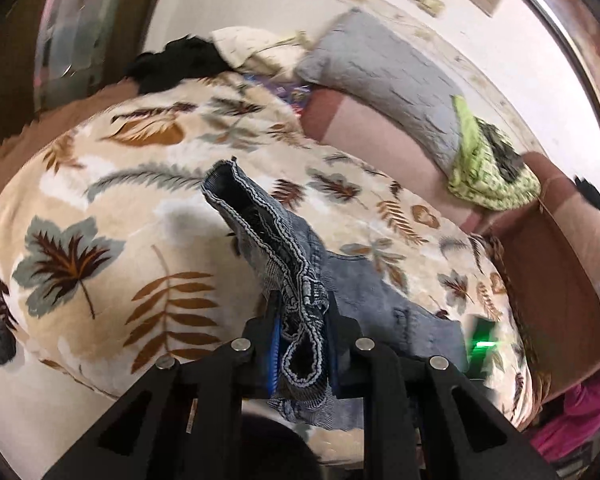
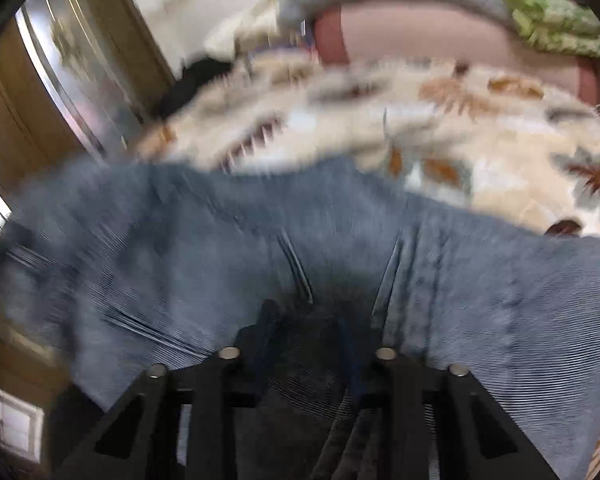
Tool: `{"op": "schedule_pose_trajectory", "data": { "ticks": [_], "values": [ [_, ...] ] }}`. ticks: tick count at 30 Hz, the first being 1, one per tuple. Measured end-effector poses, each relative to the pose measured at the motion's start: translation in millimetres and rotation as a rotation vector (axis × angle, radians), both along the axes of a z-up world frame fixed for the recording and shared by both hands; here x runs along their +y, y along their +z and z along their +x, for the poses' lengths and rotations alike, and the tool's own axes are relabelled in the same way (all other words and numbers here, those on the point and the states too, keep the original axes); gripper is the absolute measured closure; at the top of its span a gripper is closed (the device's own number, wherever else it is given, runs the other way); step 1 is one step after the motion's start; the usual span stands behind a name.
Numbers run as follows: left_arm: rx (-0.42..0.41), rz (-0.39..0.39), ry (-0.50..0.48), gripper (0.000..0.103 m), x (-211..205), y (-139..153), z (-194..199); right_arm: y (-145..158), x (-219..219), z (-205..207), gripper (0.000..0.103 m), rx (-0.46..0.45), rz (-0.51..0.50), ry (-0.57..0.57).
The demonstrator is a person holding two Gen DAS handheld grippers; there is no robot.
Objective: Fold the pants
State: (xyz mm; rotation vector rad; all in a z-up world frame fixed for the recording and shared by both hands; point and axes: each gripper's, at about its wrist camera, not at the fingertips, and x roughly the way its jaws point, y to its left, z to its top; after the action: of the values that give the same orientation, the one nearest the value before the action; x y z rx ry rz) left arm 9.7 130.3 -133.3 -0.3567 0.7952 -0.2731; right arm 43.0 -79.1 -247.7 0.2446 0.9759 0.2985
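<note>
Your left gripper (image 1: 302, 344) is clenched on a bunched edge of the pants (image 1: 284, 280), a stitched hem or band that rises out of the jaws in a ridge. The rest of the blue-grey ribbed cloth trails down to the right onto the leaf-print blanket (image 1: 100, 208) covering the bed. That bite looks thick and uneven; if you pull hard or sideways, the roll could slide out of the jaws and the lifted corner would drop back in a heap. Further back on the bed lie a black garment (image 1: 176, 62), a grey pillow (image 1: 380, 72) and a green cloth (image 1: 488, 168), all well apart from the pants, so a snag there seems unlikely.

Your right gripper (image 2: 308, 336) sits low over a broad spread of the pants (image 2: 480, 300), with dark fabric bunched between its fingers. The view is smeared, so you cannot tell for sure whether the jaws are pressing on the cloth or merely straddling it. The risk there is lifting on a shallow pinch: you may raise one layer only and leave the layer beneath on the blanket, skewing the fold. Pulling the two grippers apart unevenly could also twist the cloth between them.
</note>
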Motion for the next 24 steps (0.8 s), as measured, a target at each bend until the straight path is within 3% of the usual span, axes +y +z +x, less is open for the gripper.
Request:
{"op": "schedule_pose_trajectory", "data": {
  "ticks": [3, 6, 11, 15, 20, 24],
  "values": [
    [-0.020, 0.025, -0.046, 0.084, -20.8, 15.9, -7.2, 6.6, -4.9, -7.3, 0.081, -0.007, 0.004, 0.015],
    [-0.032, 0.044, -0.097, 0.085, -43.7, 32.4, -12.9, 22.8, -41.0, -17.0, 0.081, -0.045, 0.166, -0.026],
    [-0.080, 0.104, -0.209, 0.085, -99.2, 60.8, -24.5, 45.6, -118.9, -40.2, 0.081, -0.115, 0.261, -0.182],
    [-0.094, 0.136, -0.324, 0.085, -162.8, 74.5, -29.9, 35.5, -167.1, -51.2, 0.081, -0.081, 0.380, -0.265],
    [-0.068, 0.157, -0.478, 0.085, -248.6, 70.1, -36.5, 33.1, -236.4, -77.4, 0.081, -0.127, 0.408, -0.466],
    [0.072, 0.114, -0.590, 0.082, -317.4, 32.2, -22.3, 21.4, -298.8, -103.2, 0.081, -0.123, 0.470, -0.656]
  ]
}}
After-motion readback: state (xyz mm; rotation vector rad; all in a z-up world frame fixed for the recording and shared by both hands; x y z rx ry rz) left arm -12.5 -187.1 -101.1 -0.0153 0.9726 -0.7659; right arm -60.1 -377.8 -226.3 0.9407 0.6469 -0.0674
